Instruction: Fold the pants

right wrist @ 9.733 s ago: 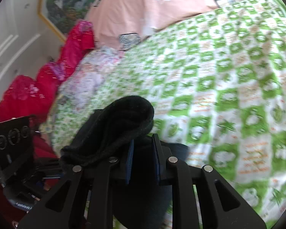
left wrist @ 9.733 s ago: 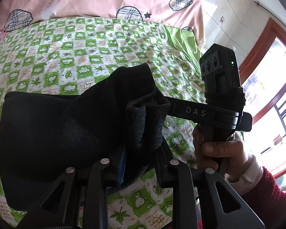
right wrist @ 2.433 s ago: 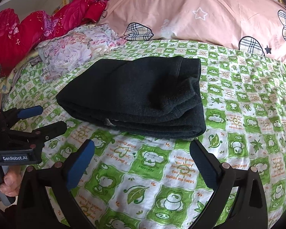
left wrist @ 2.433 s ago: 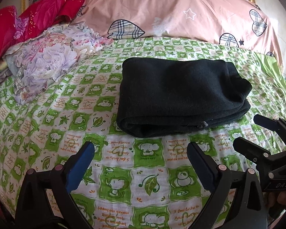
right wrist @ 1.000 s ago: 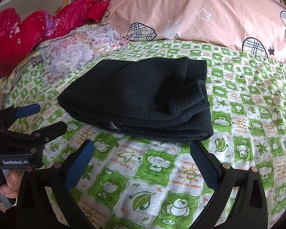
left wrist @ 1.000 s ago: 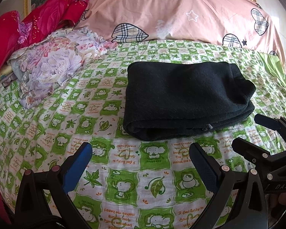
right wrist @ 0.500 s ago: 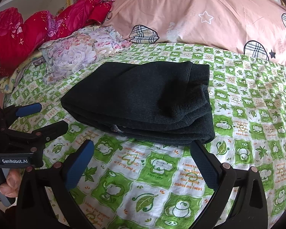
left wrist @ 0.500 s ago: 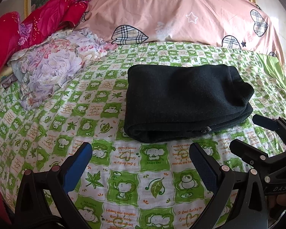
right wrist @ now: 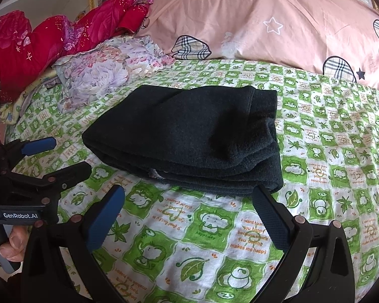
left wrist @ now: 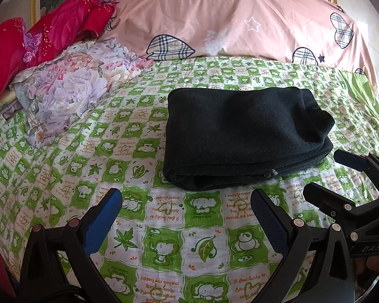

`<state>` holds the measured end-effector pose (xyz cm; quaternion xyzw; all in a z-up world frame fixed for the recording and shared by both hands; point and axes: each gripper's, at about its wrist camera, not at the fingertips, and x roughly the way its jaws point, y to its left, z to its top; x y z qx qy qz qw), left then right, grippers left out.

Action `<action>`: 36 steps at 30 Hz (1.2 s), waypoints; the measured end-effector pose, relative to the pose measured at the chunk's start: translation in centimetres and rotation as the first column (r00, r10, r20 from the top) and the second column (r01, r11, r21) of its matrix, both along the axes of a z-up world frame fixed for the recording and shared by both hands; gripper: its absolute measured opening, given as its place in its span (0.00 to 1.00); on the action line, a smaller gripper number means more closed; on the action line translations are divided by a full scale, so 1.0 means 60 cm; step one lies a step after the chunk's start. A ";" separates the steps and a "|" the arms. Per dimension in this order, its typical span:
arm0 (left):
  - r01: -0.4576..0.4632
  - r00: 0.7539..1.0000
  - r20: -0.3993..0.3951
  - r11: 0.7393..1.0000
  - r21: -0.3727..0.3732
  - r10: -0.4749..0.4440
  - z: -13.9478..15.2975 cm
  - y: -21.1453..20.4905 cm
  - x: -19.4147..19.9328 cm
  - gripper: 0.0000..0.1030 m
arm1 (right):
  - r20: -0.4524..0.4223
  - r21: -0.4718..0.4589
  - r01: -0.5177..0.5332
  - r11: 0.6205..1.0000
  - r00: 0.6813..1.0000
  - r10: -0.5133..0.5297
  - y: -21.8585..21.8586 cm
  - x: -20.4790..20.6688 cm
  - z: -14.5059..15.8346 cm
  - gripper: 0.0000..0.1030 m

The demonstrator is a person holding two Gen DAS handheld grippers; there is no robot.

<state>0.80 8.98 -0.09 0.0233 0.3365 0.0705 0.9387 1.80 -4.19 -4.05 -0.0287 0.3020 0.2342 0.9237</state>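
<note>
**Folded pants on the bed, both grippers clear**

While the dark pants (left wrist: 242, 139) lie folded into a thick, layered rectangle on the green-and-white checked bedsheet (left wrist: 164, 240), we hold both tools back from them, touching nothing. Our left gripper (left wrist: 187, 217) has its jaws spread wide and empty, the blue pads hovering over the sheet just short of the bundle's near folded edge. Our right gripper (right wrist: 189, 214) is likewise released, jaws wide apart with nothing between them; its right pad sits close to the pants' (right wrist: 189, 136) near right corner, though we cannot tell whether it touches. From the right wrist view we see the left tool off to the left, its handle gripped by a hand (right wrist: 7, 247). Beyond the pants, a large pink pillow (left wrist: 240, 17) with plaid hearts spans the head of the bed. To the left lie a floral cloth (left wrist: 70, 88) and a red quilted garment (left wrist: 38, 35), well apart from the pants.
</note>
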 end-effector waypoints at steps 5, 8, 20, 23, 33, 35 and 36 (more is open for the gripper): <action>-0.001 1.000 0.000 1.000 -0.001 0.001 0.001 -0.001 -0.001 0.99 | 0.001 -0.003 0.000 1.000 1.000 0.000 0.002 -0.002 0.002 0.98; -0.001 1.000 0.000 1.000 0.000 0.001 0.001 0.000 -0.001 0.99 | 0.003 -0.004 -0.002 1.000 1.000 0.002 0.003 -0.002 0.005 0.98; 0.002 1.000 0.000 1.000 0.001 -0.002 0.003 -0.001 -0.001 0.99 | 0.018 0.000 -0.003 1.000 1.000 0.003 0.000 -0.003 0.018 0.98; 0.003 1.000 -0.003 1.000 0.004 -0.003 0.004 0.000 0.001 0.99 | 0.020 -0.002 -0.005 1.000 1.000 0.005 0.001 -0.004 0.020 0.98; 0.007 1.000 -0.002 1.000 -0.001 -0.007 0.008 0.002 0.003 0.99 | 0.024 -0.003 -0.007 1.000 1.000 0.007 0.001 -0.002 0.026 0.98; 0.009 1.000 -0.002 1.000 -0.001 -0.009 0.010 0.001 0.002 0.99 | 0.023 0.003 -0.005 1.000 1.000 0.005 0.000 -0.002 0.028 0.98; 0.010 1.000 -0.003 1.000 -0.002 -0.010 0.011 0.002 0.003 0.99 | 0.023 0.003 -0.005 1.000 1.000 0.005 0.000 -0.001 0.029 0.98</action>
